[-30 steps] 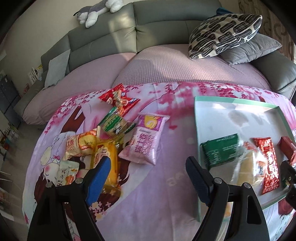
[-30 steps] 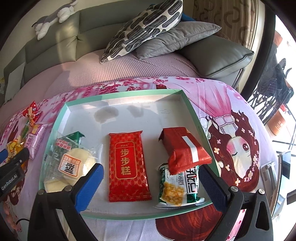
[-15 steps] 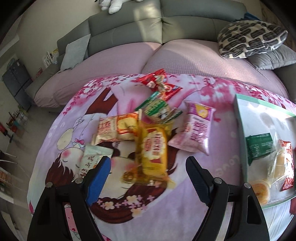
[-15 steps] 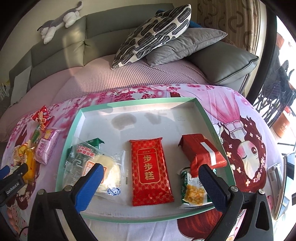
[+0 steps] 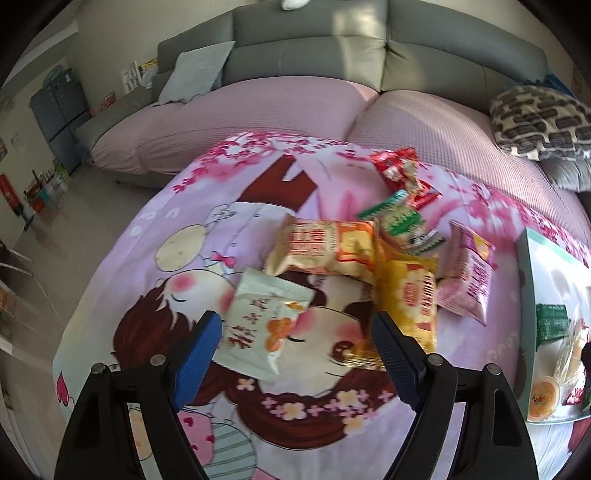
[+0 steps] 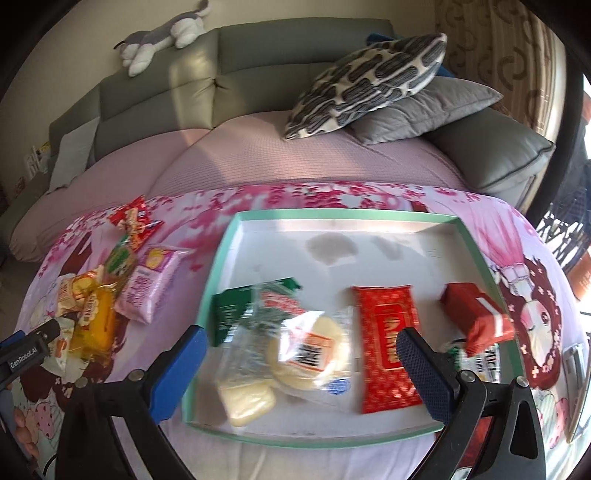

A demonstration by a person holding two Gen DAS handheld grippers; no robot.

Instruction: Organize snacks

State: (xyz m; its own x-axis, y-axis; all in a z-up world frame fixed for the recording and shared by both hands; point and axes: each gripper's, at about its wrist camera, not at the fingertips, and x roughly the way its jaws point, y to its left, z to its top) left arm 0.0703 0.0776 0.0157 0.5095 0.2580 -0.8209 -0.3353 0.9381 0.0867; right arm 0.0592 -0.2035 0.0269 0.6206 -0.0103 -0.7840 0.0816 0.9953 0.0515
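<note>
A pile of snack packets lies on the pink cartoon cloth. My left gripper (image 5: 295,332) is open and empty, just above a white packet (image 5: 262,325). A beige packet (image 5: 321,247), a yellow packet (image 5: 410,299), a pink packet (image 5: 469,277), a green packet (image 5: 402,221) and a red packet (image 5: 402,173) lie beyond it. The green-rimmed tray (image 6: 369,214) holds a clear-wrapped bun (image 6: 306,350), a dark green packet (image 6: 232,310), a flat red packet (image 6: 388,339) and a red block packet (image 6: 476,314). My right gripper (image 6: 299,350) is open and empty over the bun.
A grey sofa with pink covers (image 6: 295,155) stands behind the table, with patterned and grey pillows (image 6: 369,81) at the right. The table's left edge drops to the floor (image 5: 92,206). A plush toy (image 6: 162,33) lies on the sofa back.
My left gripper has swung left from the tray edge to the snack pile, now over the white packet. My right gripper has shifted left along the tray, from the red packet to the bun.
</note>
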